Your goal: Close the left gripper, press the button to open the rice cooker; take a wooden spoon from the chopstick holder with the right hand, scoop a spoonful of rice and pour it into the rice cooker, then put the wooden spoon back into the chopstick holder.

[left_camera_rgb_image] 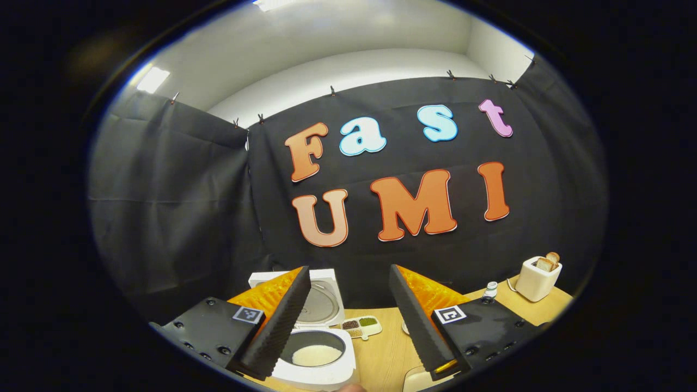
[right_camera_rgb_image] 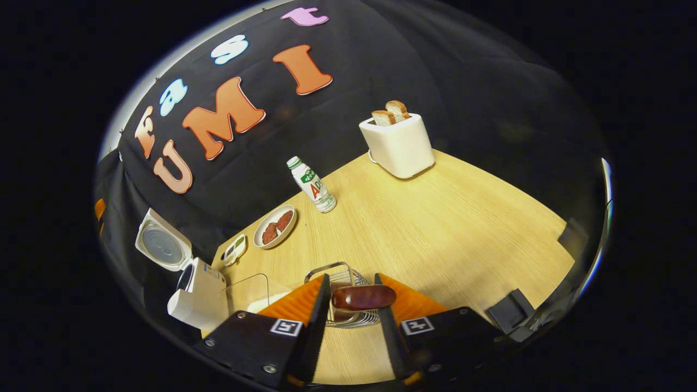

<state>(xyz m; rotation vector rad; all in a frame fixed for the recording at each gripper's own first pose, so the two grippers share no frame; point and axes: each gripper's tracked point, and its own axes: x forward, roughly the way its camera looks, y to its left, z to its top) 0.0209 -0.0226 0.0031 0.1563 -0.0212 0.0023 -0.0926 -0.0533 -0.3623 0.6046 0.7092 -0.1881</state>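
On wooden table (right_camera_rgb_image: pixel 435 228), rice cooker (left_camera_rgb_image: pixel 321 348) stood with lid (left_camera_rgb_image: pixel 321 302) raised, white rice (left_camera_rgb_image: pixel 316 355) in inner pot. Left gripper (left_camera_rgb_image: pixel 348 321) hung above cooker, fingers spread wide, holding nothing. In right gripper view, right gripper (right_camera_rgb_image: pixel 351 326) pinched dark wooden spoon (right_camera_rgb_image: pixel 364 297) between both fingers, spoon end directly over wire chopstick holder (right_camera_rgb_image: pixel 340 294). Cooker (right_camera_rgb_image: pixel 199 296) sat left of holder. Farther back: plate (right_camera_rgb_image: pixel 275 226), bottle (right_camera_rgb_image: pixel 313 185), toaster (right_camera_rgb_image: pixel 397 142) with bread.
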